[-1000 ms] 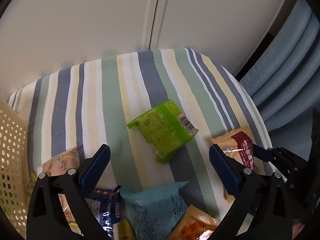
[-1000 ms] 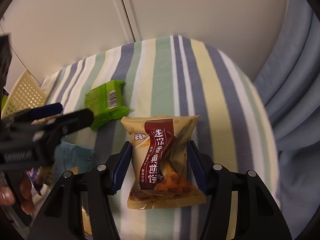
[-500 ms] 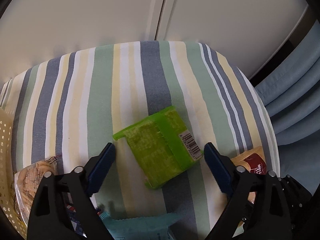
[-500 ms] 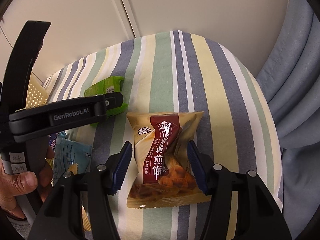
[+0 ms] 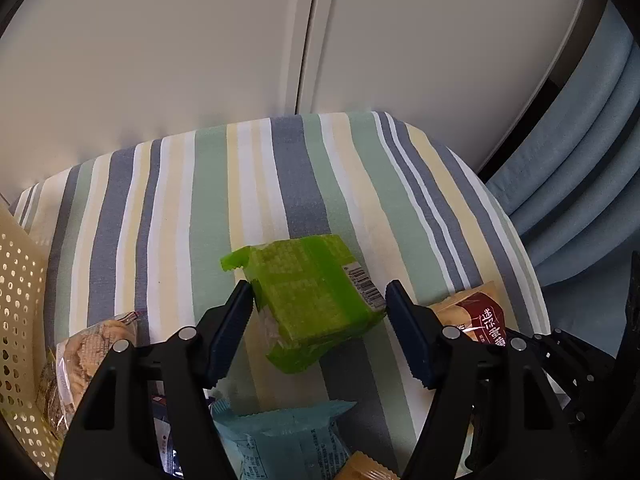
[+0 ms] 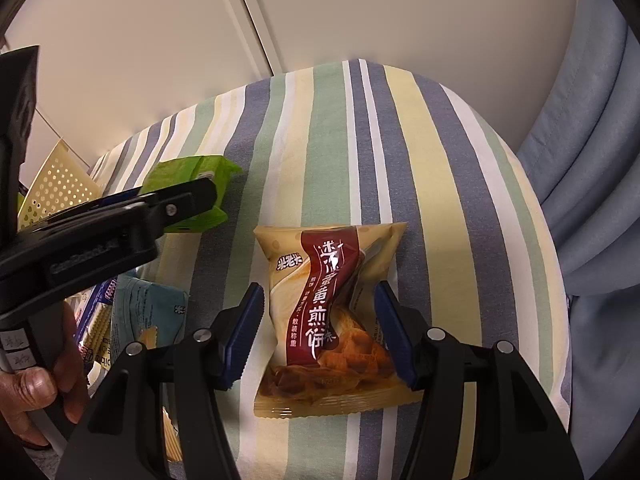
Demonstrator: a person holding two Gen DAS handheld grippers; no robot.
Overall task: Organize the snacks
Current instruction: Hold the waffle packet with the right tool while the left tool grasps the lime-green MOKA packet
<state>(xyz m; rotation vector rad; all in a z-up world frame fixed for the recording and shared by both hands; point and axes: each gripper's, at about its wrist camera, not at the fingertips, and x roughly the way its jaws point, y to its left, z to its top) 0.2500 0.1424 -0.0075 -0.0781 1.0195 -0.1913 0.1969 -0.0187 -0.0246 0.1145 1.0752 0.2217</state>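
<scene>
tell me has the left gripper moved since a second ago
Yes. The left gripper has advanced to the green snack pack lying on the striped cloth; its fingers now flank the pack, and they have narrowed.

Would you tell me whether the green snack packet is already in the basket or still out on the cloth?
Out. The green snack packet lies on the striped cloth, between the open left tongs, apart from the basket.

green packet (image 5: 316, 304): flat, barcode up (skewed) | tan-maroon packet (image 6: 332, 316): flat on striped cloth (image 6: 440, 184)
</scene>
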